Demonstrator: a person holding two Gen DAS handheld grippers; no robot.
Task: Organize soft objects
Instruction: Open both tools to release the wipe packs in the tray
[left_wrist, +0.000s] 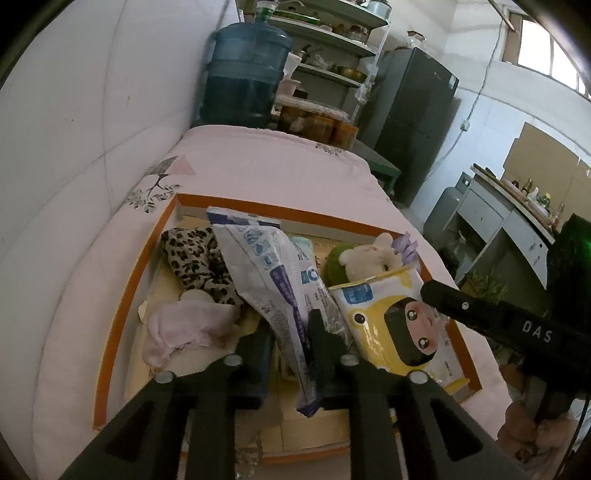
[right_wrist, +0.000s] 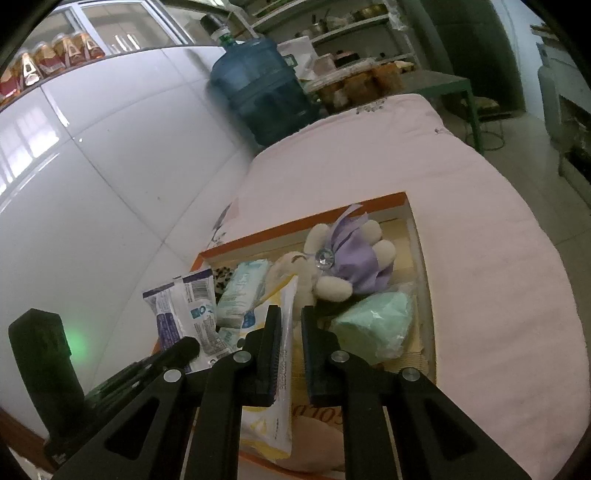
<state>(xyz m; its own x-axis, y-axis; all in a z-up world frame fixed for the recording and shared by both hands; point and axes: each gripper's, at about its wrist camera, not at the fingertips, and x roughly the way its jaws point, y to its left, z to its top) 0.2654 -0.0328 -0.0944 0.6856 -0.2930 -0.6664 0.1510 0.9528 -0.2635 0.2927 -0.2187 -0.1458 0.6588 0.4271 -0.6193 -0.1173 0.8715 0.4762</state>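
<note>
In the tray (left_wrist: 110, 332), leopard cloth (left_wrist: 195, 258) lies half buried

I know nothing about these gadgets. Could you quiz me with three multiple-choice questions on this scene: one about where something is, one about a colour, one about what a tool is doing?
1. The orange-rimmed box sits on: A the floor; B a pink bedcover; C a shelf.
2. The plush toy's dress is: A red; B black; C purple.
3. The right tool is: A shut on the yellow pack; B wide open, empty; C lifting the water jug.

B: the orange-rimmed box rests on the pink bedcover.
C: the plush toy wears purple.
A: the right tool pinches the yellow pack.
</note>
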